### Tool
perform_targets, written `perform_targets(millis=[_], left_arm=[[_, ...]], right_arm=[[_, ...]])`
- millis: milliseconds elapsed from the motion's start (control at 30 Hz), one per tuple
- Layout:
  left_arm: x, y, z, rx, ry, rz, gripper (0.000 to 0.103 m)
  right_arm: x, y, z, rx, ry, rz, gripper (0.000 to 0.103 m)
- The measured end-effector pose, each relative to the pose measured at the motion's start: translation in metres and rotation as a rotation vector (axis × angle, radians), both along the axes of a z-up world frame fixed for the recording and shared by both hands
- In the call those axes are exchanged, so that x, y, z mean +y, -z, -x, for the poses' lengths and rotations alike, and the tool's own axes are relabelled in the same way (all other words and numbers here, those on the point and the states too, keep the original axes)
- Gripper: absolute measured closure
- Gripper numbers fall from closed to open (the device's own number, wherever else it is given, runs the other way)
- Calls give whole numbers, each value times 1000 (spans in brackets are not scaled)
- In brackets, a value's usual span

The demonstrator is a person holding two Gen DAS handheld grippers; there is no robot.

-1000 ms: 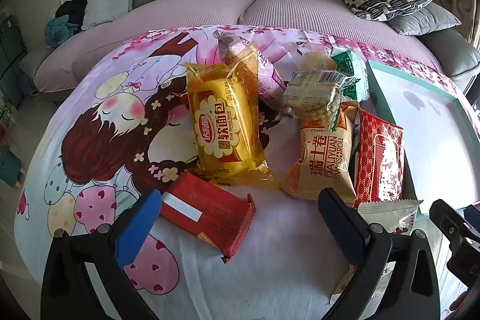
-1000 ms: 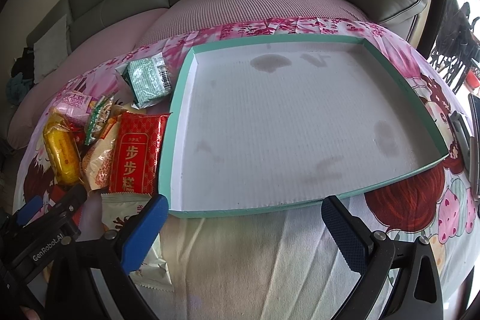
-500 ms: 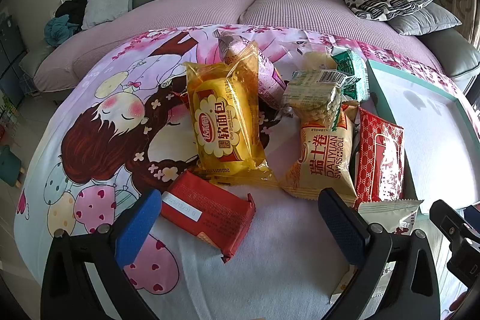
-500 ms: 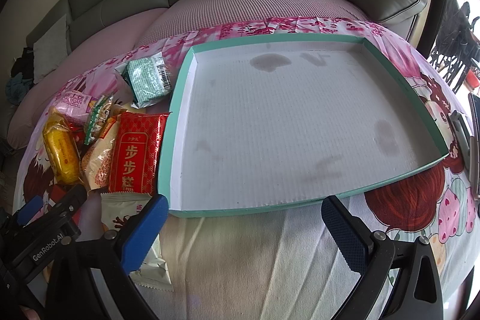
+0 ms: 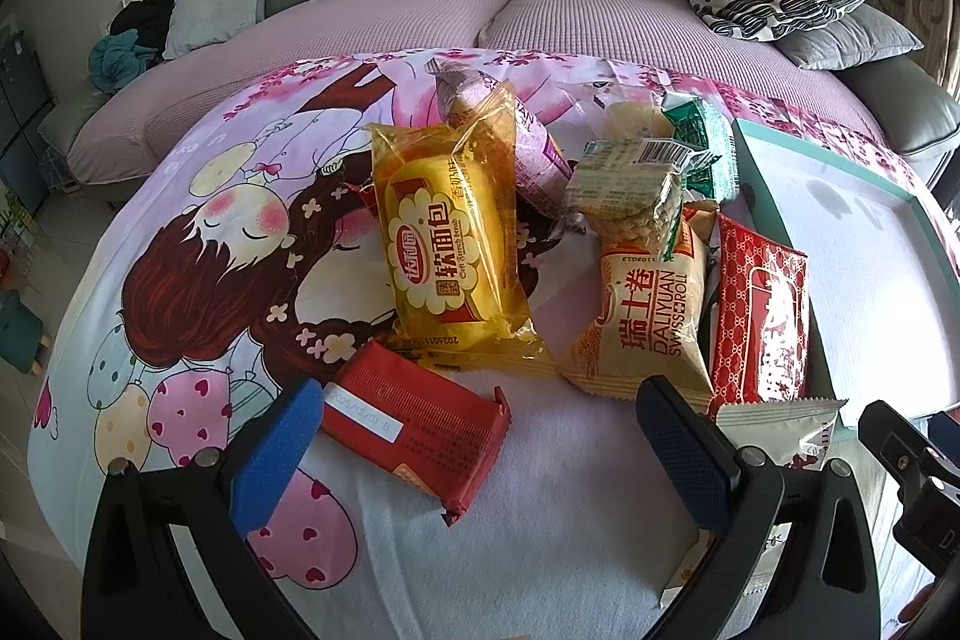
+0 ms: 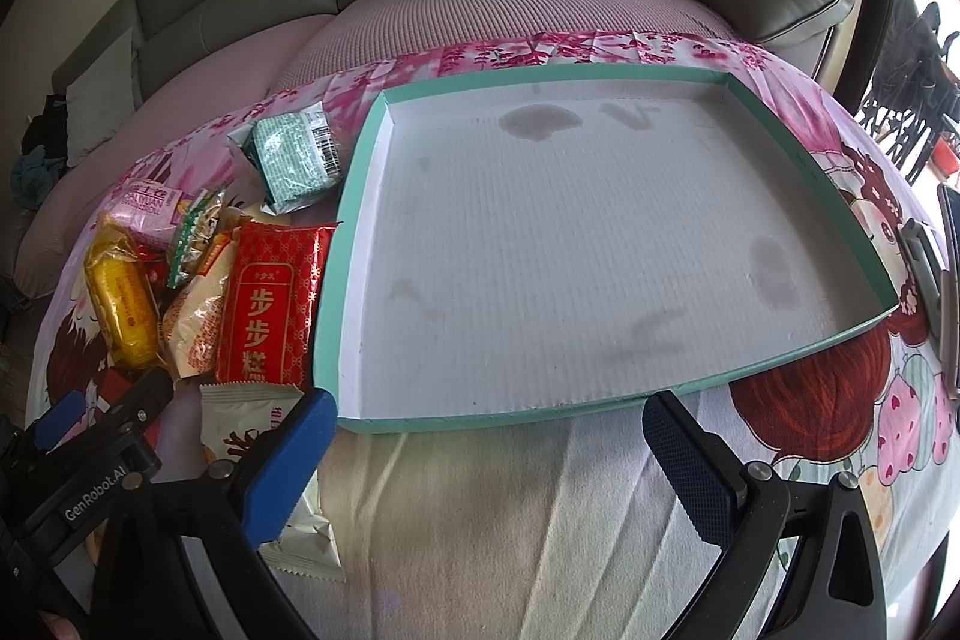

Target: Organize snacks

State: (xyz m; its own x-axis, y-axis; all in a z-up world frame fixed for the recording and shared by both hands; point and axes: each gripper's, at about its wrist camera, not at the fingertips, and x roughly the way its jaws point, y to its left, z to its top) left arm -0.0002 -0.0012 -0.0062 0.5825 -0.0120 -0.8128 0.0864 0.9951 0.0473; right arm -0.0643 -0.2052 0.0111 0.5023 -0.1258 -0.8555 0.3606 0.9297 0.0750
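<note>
Just beside the tray point(image 6: 600, 418) rim, both tools point(image 5: 480, 442) point(image 6: 486, 454) hover spread wide, gripping nothing.

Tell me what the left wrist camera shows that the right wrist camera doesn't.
Only the left wrist view shows the flat red wafer pack lying whole before the open left tongs. Only the right wrist view shows the entire teal tray, nothing in it, beyond the open right tongs. Both show the yellow bread pack, the Swiss roll pack and the red patterned pack.

Left gripper point(image 5: 480, 445), right gripper point(image 6: 489, 451): jaws wide
</note>
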Motion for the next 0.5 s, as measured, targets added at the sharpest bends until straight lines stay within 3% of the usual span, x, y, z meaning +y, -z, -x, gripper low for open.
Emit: perform_targets(millis=[267,500], left_arm=[[5,-1,2,4,-13,8,0],[34,-6,0,74,-107,0,0]], right_arm=[[4,-2,3,-7,-7,4,0],[37,-16,3,-30,-100,-15,0]])
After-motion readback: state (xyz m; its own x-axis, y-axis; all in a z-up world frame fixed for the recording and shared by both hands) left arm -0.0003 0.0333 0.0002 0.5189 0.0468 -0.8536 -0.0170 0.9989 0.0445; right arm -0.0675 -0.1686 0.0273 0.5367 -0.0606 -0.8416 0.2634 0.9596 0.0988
